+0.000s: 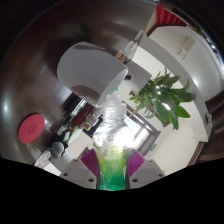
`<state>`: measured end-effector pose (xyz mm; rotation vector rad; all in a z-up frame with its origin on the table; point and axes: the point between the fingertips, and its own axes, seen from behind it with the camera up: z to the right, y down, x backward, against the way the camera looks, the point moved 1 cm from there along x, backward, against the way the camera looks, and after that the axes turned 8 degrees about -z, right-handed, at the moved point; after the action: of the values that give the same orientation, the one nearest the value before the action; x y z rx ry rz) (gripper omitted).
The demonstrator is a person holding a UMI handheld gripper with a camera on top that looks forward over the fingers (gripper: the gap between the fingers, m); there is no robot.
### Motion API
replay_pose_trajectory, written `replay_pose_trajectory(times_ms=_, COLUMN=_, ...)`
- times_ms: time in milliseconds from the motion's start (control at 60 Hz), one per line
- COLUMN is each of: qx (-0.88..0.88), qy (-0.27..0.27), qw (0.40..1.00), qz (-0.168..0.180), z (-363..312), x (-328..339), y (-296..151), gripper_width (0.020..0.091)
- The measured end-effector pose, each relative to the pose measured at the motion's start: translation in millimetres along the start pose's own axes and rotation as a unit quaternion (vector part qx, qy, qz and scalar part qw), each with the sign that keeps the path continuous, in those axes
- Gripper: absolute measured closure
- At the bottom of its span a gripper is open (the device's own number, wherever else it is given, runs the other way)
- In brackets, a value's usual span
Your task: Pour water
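The hand-held gripper (112, 165) pinches a clear plastic bottle (111, 140) with a green base between its purple pads (90, 160), both fingers pressing its sides. A leafy plant (163, 97) stands beyond, to the right.

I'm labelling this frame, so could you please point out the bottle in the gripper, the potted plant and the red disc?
bottle (112, 135): gripper view, on its clear body above the green part.
potted plant (163, 98): gripper view, on its leaves.
red disc (34, 127): gripper view, on its middle.
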<state>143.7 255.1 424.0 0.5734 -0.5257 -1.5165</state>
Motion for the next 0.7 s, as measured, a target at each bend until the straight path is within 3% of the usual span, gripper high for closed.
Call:
replay_pose_trajectory(times_ms=100, qx=-0.074, qy=-0.015, qw=0.997, qz=0.007, z=6.9, x=-17.8, y=18.5, gripper_width=0.0779)
replay_pose_trajectory(times_ms=200, qx=-0.273, qy=-0.067, qw=0.960, qz=0.010, z=11.6, x=-31.7, y=37.7, gripper_width=0.0780)
replay_pose_trajectory(times_ms=350, qx=-0.596, qy=-0.158, qw=0.787, qz=0.005, z=13.1, x=-53.4, y=43.4, gripper_width=0.0780)
replay_pose_trajectory(times_ms=517, qx=-0.793, qy=-0.221, qw=0.568, qz=0.016, z=24.3, x=-83.8, y=28.3, gripper_width=0.0780)
replay_pose_trajectory(times_ms=700, qx=-0.849, qy=-0.222, qw=0.480, qz=0.003, z=26.0, x=-118.0, y=3.9, gripper_width=0.0779)
